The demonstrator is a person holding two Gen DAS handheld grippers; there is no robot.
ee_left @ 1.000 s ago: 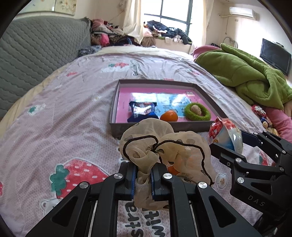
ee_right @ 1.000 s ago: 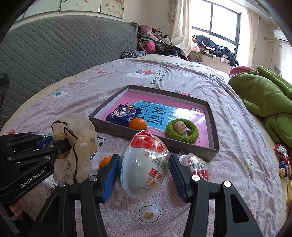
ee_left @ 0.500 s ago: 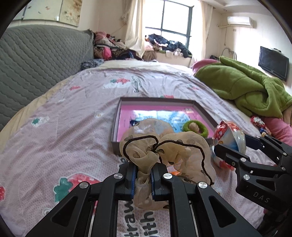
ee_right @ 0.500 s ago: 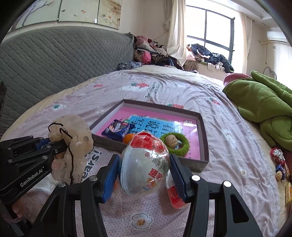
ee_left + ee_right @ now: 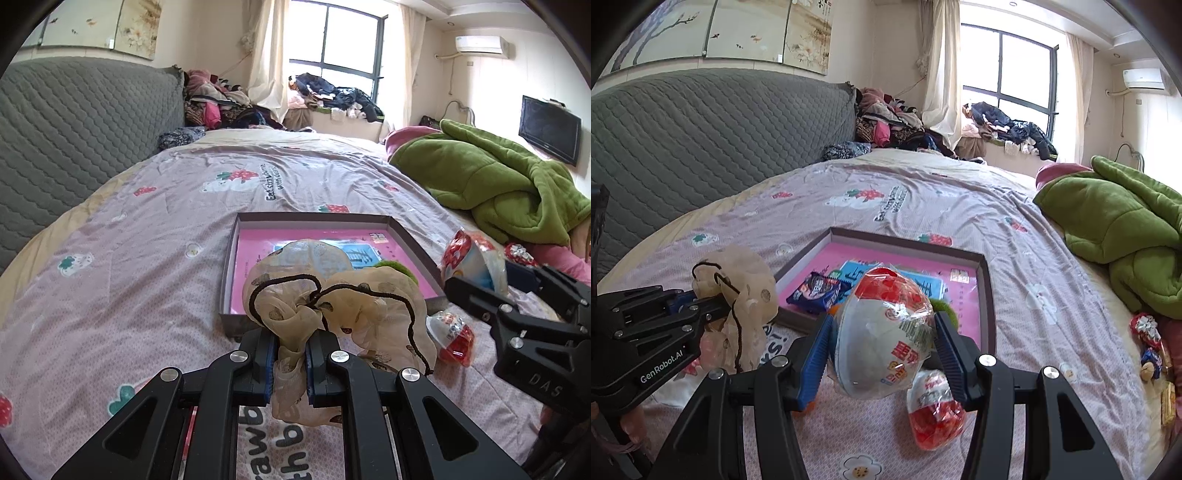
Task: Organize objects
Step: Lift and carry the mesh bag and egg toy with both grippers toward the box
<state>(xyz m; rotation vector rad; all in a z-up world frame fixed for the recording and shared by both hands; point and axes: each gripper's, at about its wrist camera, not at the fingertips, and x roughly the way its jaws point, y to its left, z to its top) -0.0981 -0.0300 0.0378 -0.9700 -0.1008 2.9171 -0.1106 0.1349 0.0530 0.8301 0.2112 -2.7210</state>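
Observation:
My left gripper (image 5: 290, 363) is shut on a beige chiffon scrunchie (image 5: 332, 306) with a dark trim, held above the bedspread in front of the tray. My right gripper (image 5: 882, 341) is shut on a large red and white wrapped egg (image 5: 886, 328), lifted off the bed. In the left wrist view that egg (image 5: 474, 258) shows at the right. A grey shallow tray (image 5: 988, 295) with a pink floor holds a blue snack packet (image 5: 818, 290) and a green ring toy (image 5: 945, 310), mostly hidden. A smaller red and white egg (image 5: 936, 410) lies on the bed under the right gripper.
A green blanket (image 5: 509, 188) is heaped at the right of the bed. Small wrapped sweets (image 5: 1147, 332) lie at the right edge. A grey quilted headboard (image 5: 701, 147) runs along the left. Clothes (image 5: 332, 99) are piled by the window beyond.
Both grippers have risen with their loads, and the tray now sits lower and farther in both views. The scrunchie and the large egg now cover most of the tray's contents.

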